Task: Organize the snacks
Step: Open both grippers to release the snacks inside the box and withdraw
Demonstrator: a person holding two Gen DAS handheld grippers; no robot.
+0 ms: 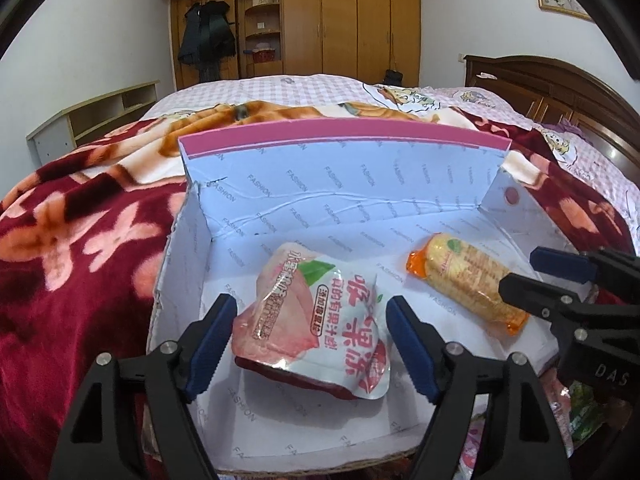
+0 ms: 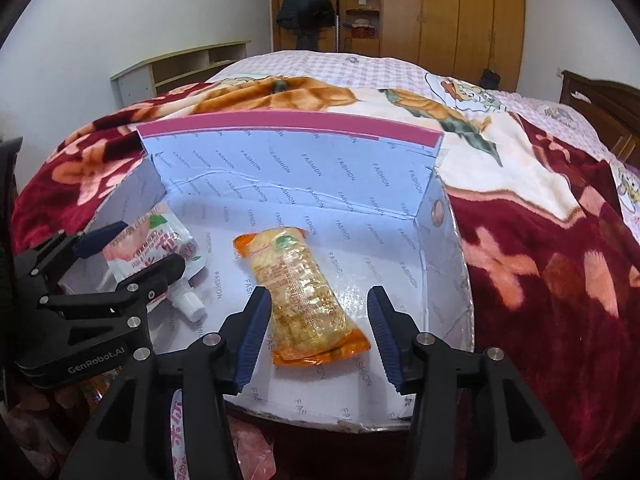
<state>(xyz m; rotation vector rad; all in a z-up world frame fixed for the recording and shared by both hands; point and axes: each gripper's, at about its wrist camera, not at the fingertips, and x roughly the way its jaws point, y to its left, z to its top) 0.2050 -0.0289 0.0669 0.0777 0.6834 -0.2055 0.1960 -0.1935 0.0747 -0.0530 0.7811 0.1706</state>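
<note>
Inside box (image 1: 280, 184), snacks lie apart

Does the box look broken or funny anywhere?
A bit. The box has wrinkled, cracked lining across its back wall, and its front edge looks frayed. The peach pouch and the cracker pack both lie flat and slanted on the box floor, not lined up. Nothing is spilled.

Peach pouch (image 1: 316, 320), cracker pack (image 2: 308, 300) in box (image 1: 340, 196)
</note>
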